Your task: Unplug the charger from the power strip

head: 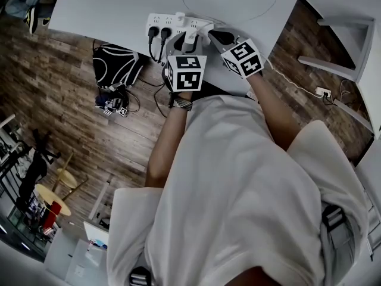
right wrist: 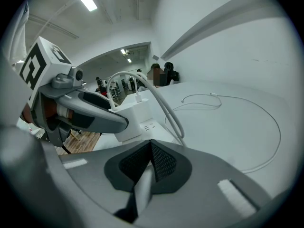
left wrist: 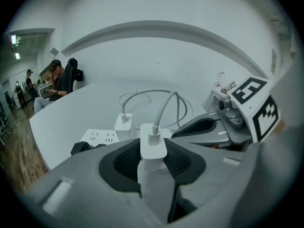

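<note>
Clamping now: L gripper (left wrist: pixel 152 167) squeezes the charger (left wrist: pixel 153 146) mid-body. Rigid, smooth, prob. light, slippery; R gripper (right wrist: pixel 151 163) pinched empty near power strip (left wrist: pixel 99 137).

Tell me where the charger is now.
Centre of the left gripper view: the charger is clamped in the left claw, right of a second plug on the power strip.

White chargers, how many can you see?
2. One charger is gripped in the left gripper; the other charger stands on the power strip behind it. Others may be hidden.
</note>
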{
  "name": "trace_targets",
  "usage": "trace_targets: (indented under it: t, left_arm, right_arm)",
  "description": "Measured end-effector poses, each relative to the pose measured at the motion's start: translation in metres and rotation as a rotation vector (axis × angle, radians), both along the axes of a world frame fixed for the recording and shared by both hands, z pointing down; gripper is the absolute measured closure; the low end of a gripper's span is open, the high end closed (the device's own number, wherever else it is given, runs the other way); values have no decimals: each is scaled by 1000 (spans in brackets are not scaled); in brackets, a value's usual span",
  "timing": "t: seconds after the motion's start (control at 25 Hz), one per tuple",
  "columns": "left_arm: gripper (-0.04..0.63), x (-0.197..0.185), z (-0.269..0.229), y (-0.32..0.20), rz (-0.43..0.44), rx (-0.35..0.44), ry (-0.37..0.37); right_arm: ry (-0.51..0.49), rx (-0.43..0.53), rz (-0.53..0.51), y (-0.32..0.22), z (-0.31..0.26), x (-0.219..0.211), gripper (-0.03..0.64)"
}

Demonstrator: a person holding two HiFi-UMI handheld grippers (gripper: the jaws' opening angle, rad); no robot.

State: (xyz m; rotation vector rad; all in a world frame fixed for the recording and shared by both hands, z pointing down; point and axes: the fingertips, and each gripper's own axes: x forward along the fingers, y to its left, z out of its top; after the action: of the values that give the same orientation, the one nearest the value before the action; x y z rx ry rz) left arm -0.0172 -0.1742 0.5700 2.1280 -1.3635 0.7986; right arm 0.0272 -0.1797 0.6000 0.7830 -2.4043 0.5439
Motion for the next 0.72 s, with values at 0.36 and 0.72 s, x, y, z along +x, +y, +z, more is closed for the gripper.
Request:
trace_targets:
  t: [0.36,0.72]
  left_arm:
    - [449,-3,0,0,-29,-27,58]
    - [448,-4,-1,2,-25,-44,104]
  right_arm:
    - [-5,3,-2,0,0,-1,615]
    - [-1,16,-6,2,0,0,615]
